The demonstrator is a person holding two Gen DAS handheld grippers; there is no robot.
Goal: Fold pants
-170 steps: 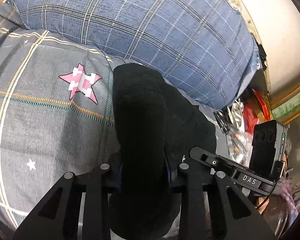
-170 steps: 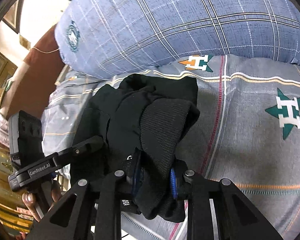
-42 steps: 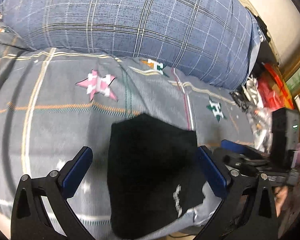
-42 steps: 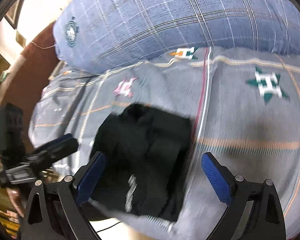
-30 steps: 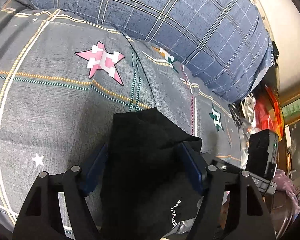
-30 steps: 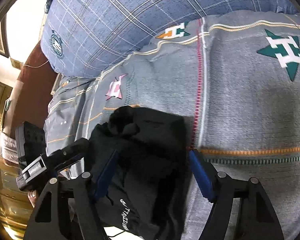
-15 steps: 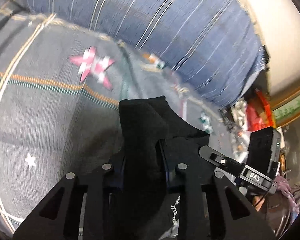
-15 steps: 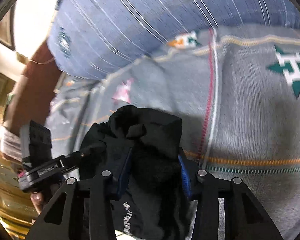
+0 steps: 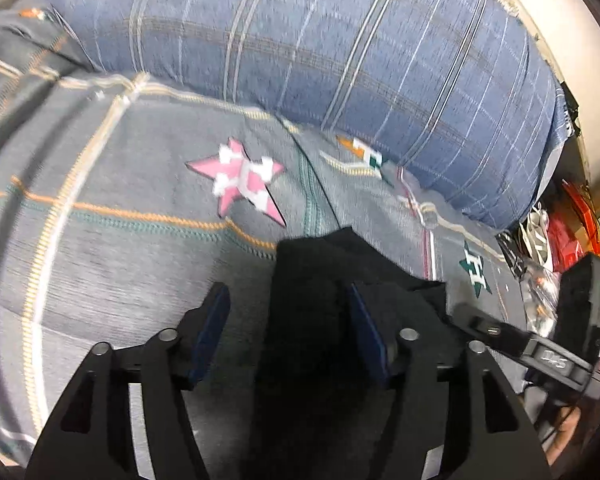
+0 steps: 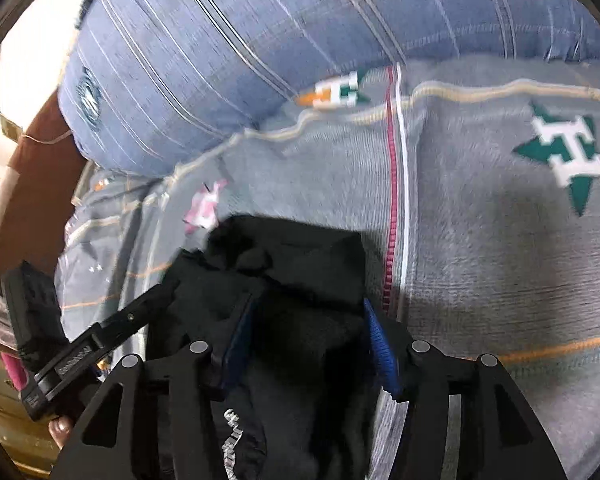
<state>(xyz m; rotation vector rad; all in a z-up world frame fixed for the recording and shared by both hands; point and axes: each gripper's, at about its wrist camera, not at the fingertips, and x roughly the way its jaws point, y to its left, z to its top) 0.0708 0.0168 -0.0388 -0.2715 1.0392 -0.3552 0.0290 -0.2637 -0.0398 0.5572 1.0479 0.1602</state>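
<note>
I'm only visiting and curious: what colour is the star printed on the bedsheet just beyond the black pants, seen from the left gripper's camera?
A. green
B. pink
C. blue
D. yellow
B: a pink star lies on the grey bedsheet just past the black pants.

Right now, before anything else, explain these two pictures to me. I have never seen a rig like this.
There is no robot here. A person holds a two-finger clamp in each hand, and each clamp has a wide-angle camera looking along its black fingers.

One picture is from the left hand-held gripper, the other from the right hand-held gripper. Both look down at the folded black pants lying on a grey bedspread with star patterns. A blue plaid pillow sits behind them.

The left jaws are open around the pants. The right jaws also straddle the cloth, but I cannot tell whether they are pinching it.
</note>
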